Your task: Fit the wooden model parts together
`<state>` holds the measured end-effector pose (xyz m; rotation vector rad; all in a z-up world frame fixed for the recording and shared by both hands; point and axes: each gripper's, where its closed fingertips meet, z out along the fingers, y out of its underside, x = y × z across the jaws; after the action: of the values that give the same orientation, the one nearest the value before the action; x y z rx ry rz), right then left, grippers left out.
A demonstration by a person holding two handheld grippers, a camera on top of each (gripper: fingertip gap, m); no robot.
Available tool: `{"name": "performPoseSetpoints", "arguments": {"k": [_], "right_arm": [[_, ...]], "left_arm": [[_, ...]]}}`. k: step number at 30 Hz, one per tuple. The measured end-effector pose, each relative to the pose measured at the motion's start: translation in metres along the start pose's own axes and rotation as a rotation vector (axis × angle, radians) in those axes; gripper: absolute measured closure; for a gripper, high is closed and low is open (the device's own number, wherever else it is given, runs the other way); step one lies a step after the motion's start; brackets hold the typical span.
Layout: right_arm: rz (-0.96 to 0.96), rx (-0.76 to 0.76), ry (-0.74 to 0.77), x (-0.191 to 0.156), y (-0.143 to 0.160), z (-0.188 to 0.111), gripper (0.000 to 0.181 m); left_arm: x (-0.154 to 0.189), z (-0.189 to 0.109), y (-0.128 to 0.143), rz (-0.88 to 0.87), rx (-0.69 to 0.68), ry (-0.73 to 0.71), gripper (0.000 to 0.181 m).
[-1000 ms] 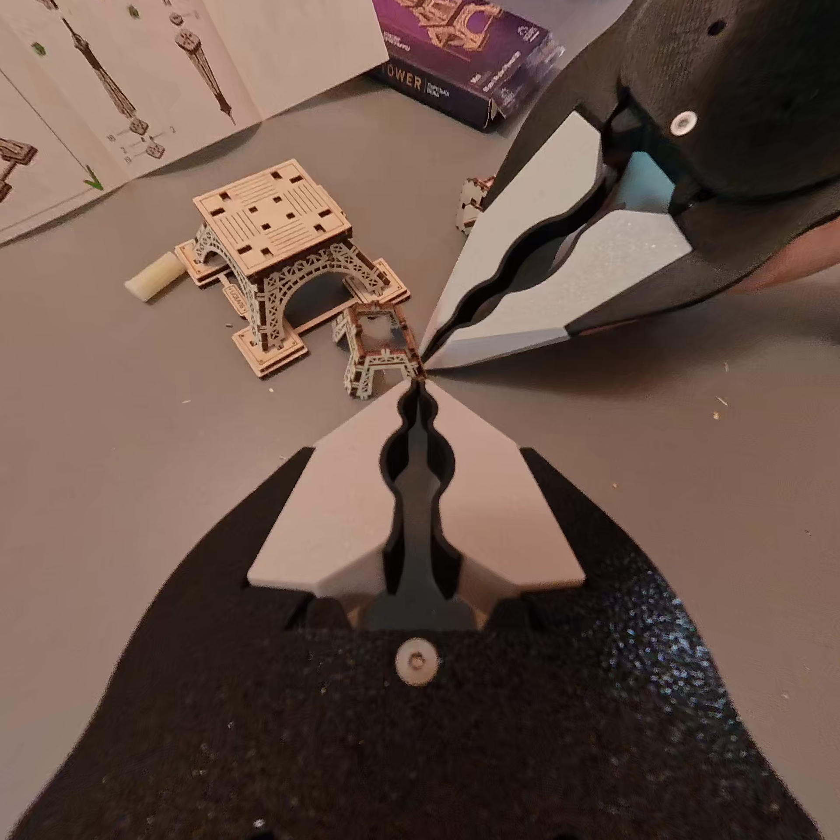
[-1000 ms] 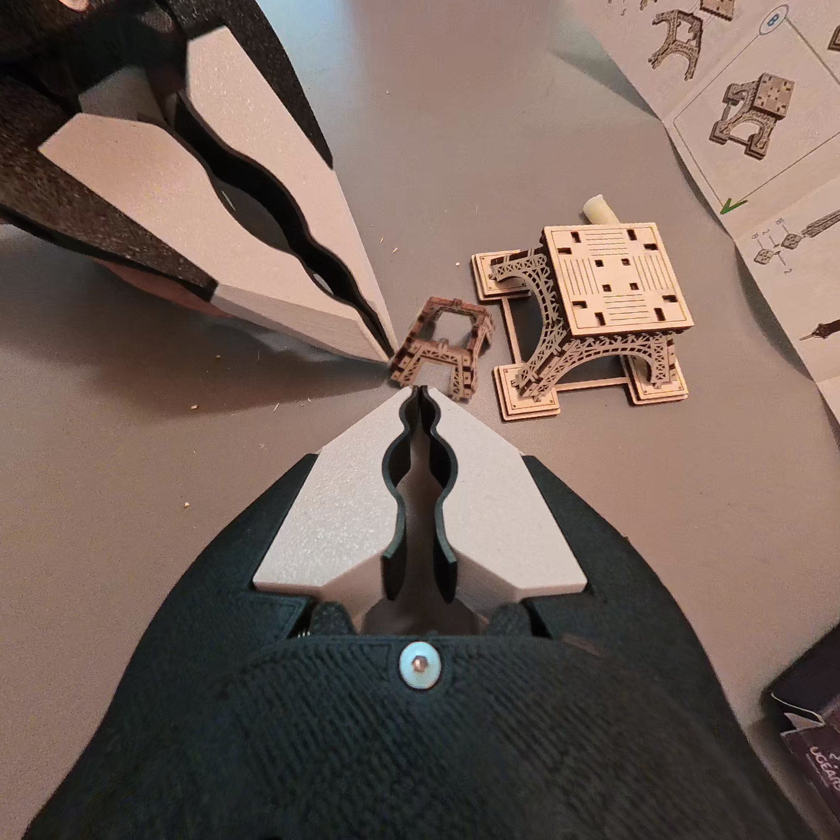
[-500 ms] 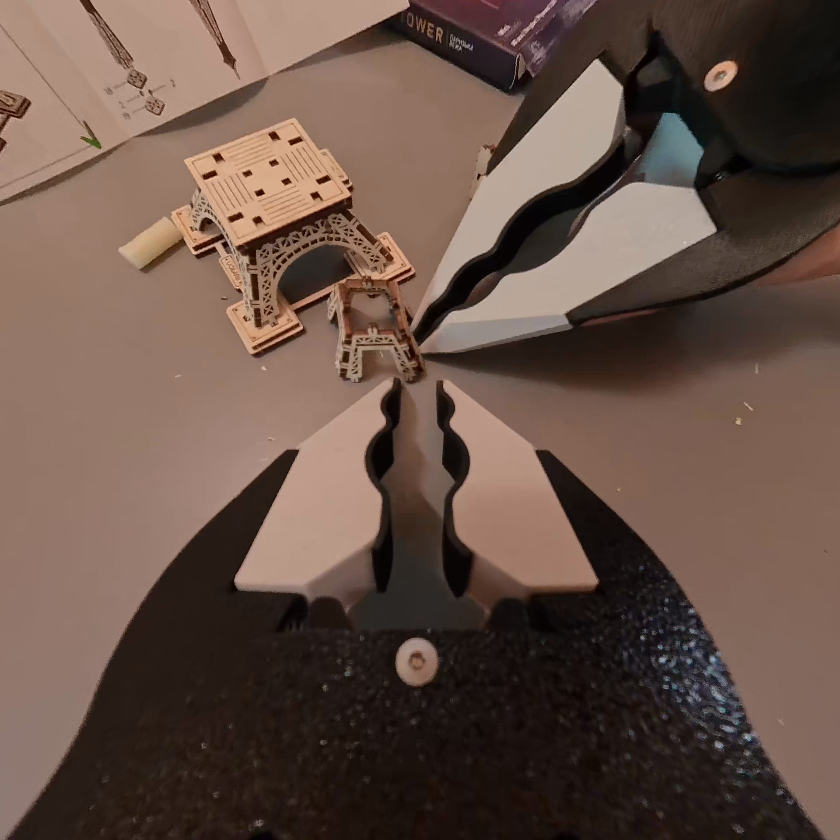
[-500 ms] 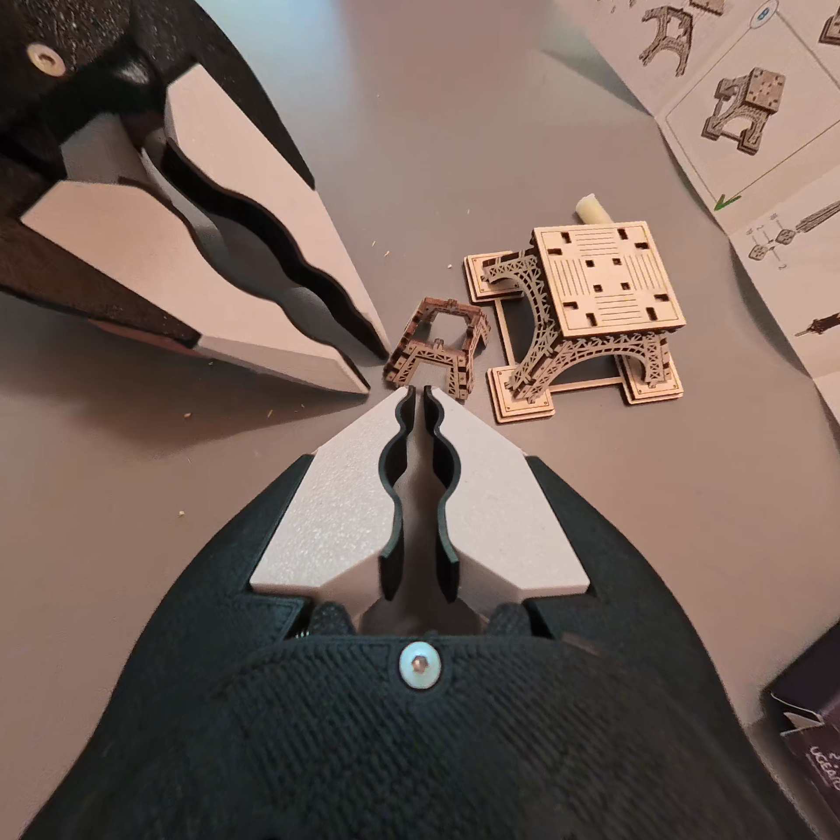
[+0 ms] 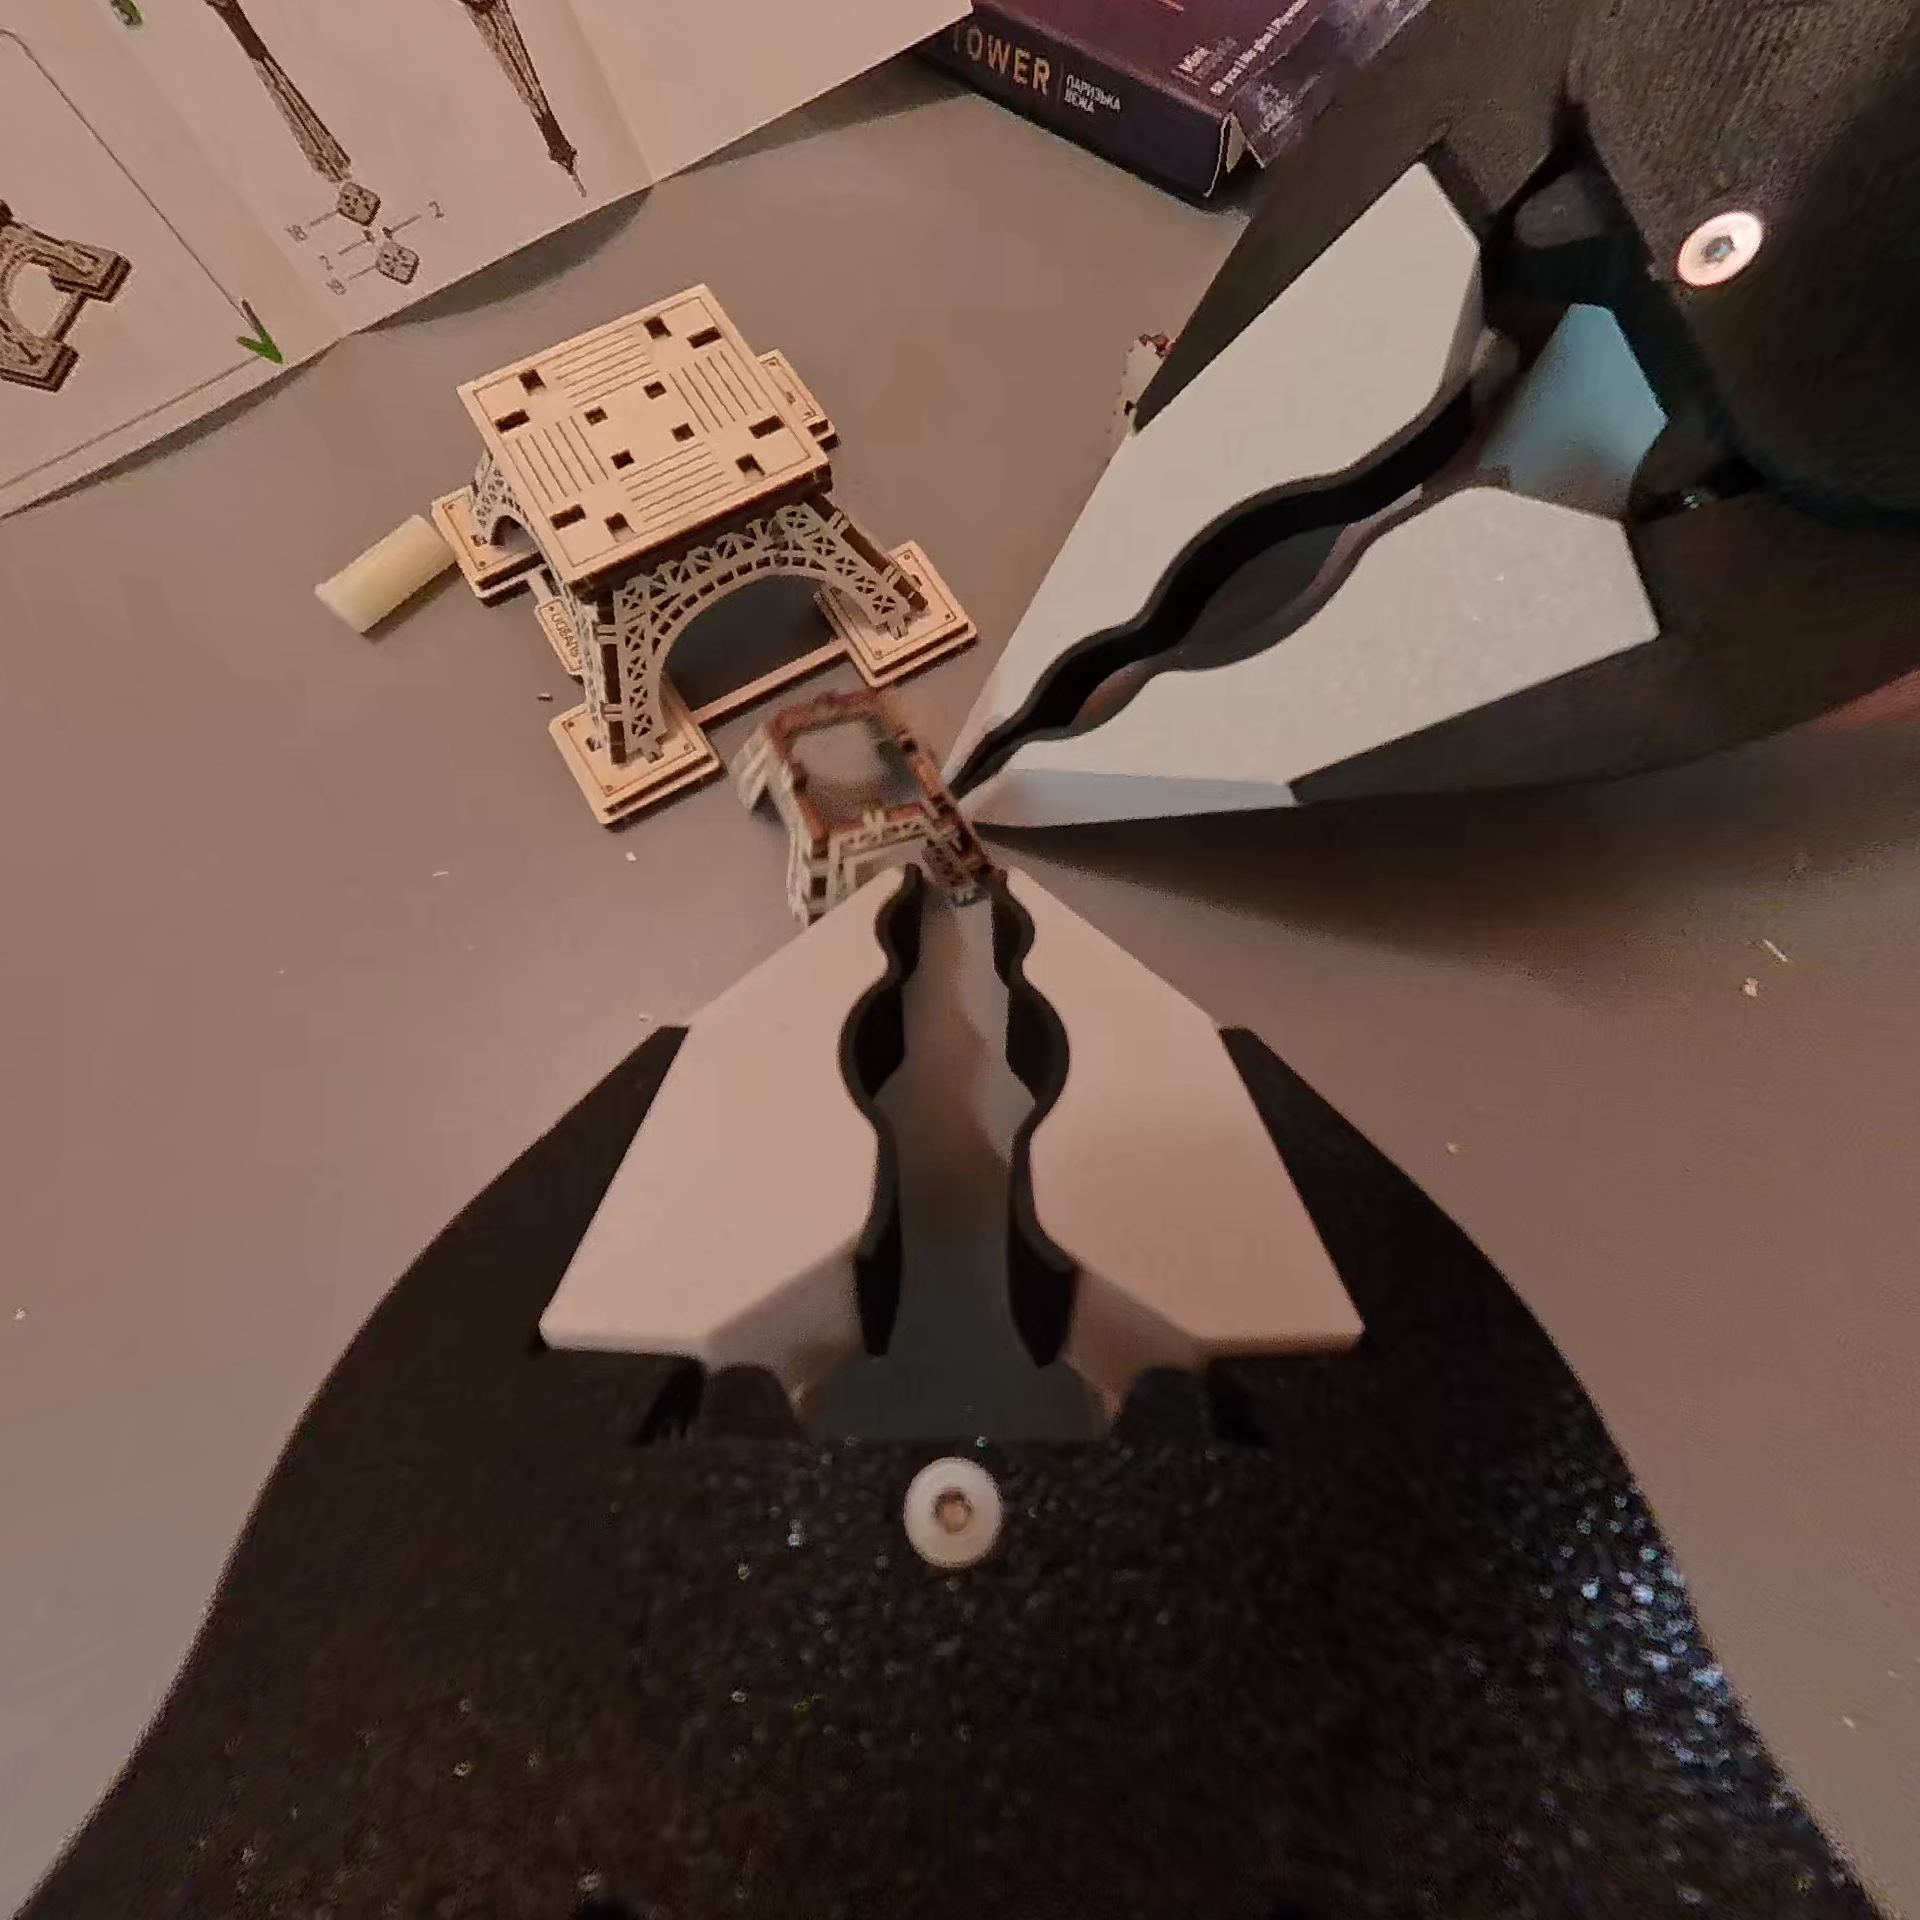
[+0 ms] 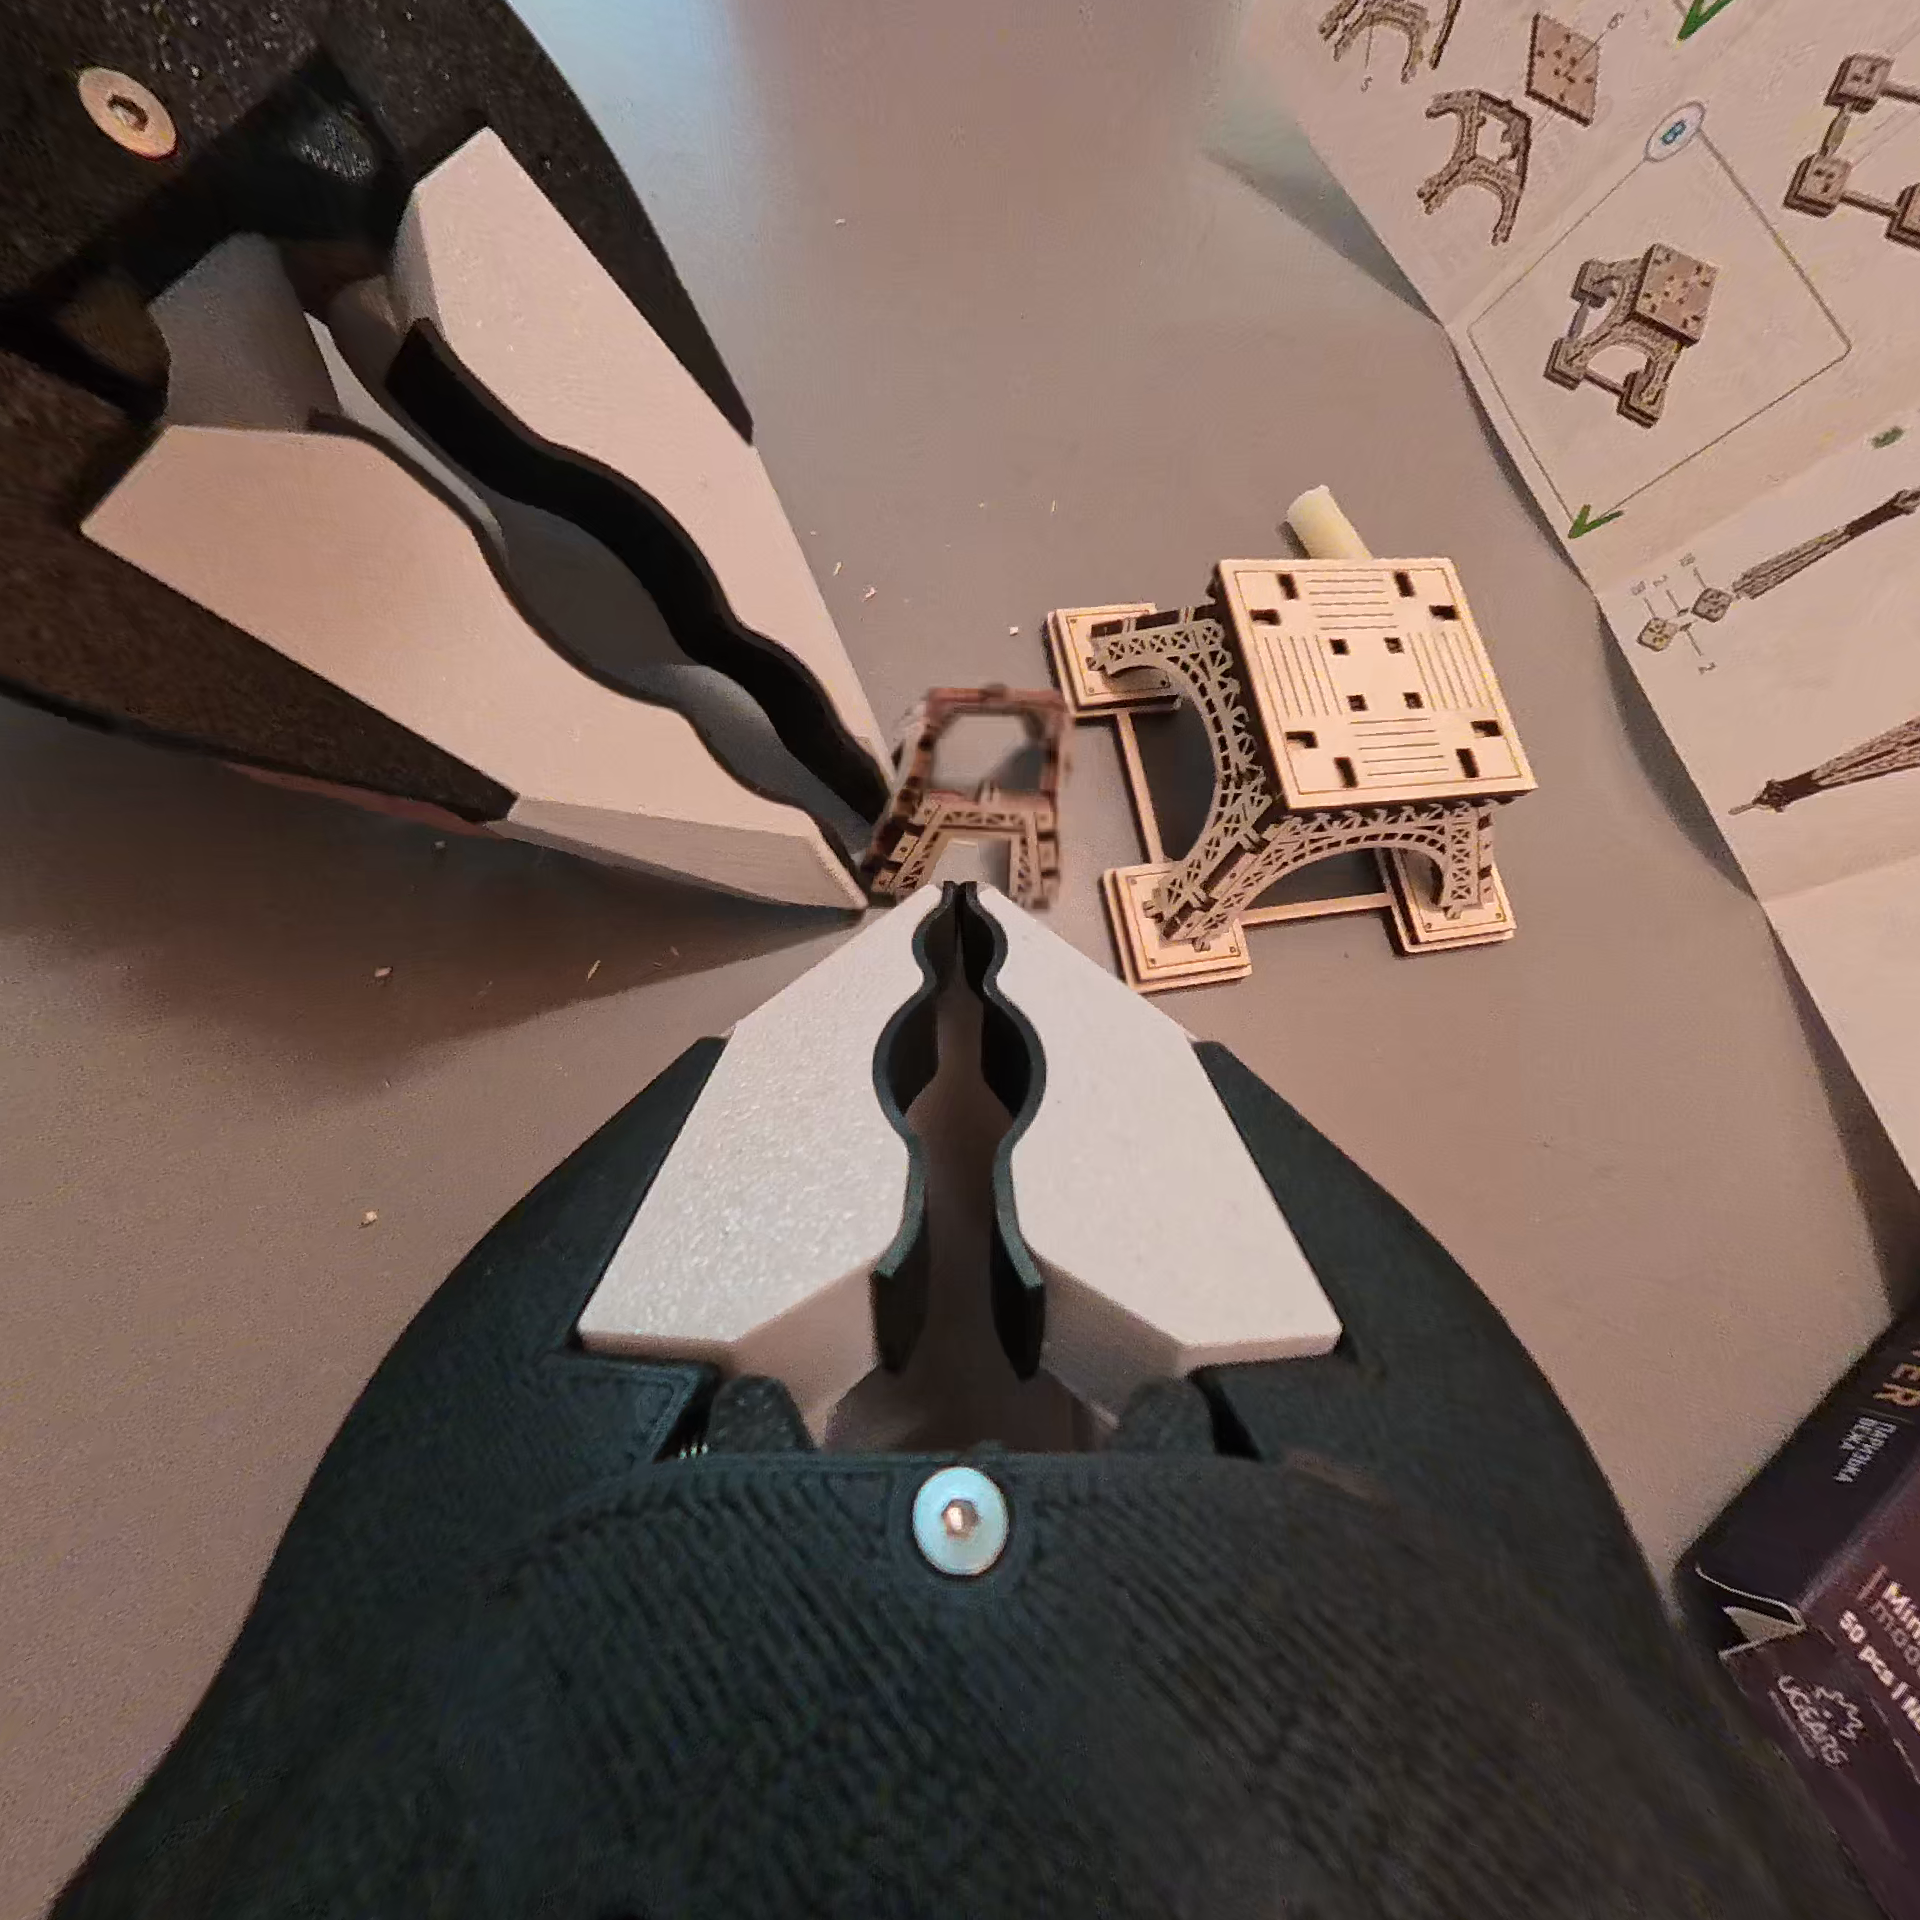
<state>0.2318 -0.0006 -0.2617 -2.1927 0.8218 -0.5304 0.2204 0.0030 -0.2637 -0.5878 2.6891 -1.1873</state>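
On the grey desk (image 5: 312,1039) stood the larger wooden tower base (image 5: 665,551), a lattice-arched piece with a flat slotted top, resting on its four square feet. Just beside it, nearer the grippers, stood the small wooden tower section (image 5: 852,800), a darker open frame with short arched legs; the two wooden parts were close together but not joined. The left gripper (image 5: 954,888) reached toward the small section with its fingers slightly apart, and one corner leg of the section sat right at the gap between their tips; whether they actually pinched it could not be told. The right gripper (image 6: 961,894) came in from the other side, its fingers drawn together with only a thin slit between the tips, holding nothing, their points just short of the small section's foot. In the left wrist view the right gripper's tips lay against the section's upper edge. A short pale cylinder (image 5: 384,571) lay touching the far side of the base. A folded instruction sheet (image 6: 1714,312) and a dark purple box (image 5: 1122,83) lay farther back on the desk.
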Motion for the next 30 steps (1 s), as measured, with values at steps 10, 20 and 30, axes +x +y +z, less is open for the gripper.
{"name": "performPoseSetpoints", "arguments": {"k": [10,20,30], "right_arm": [[-0.004,0.004,-0.05,-0.014,-0.003,0.001,0.181],[0.08,0.112,0.056,0.019,-0.004,-0.021,0.156],[0.146,0.002,-0.016,-0.001,-0.002,0.0,0.149]], "left_arm": [[-0.007,-0.004,0.003,0.003,0.0,-0.047,0.168],[-0.014,-0.007,0.005,-0.016,0.001,-0.099,0.161],[-0.016,-0.008,0.005,-0.035,-0.001,-0.201,0.163]]}}
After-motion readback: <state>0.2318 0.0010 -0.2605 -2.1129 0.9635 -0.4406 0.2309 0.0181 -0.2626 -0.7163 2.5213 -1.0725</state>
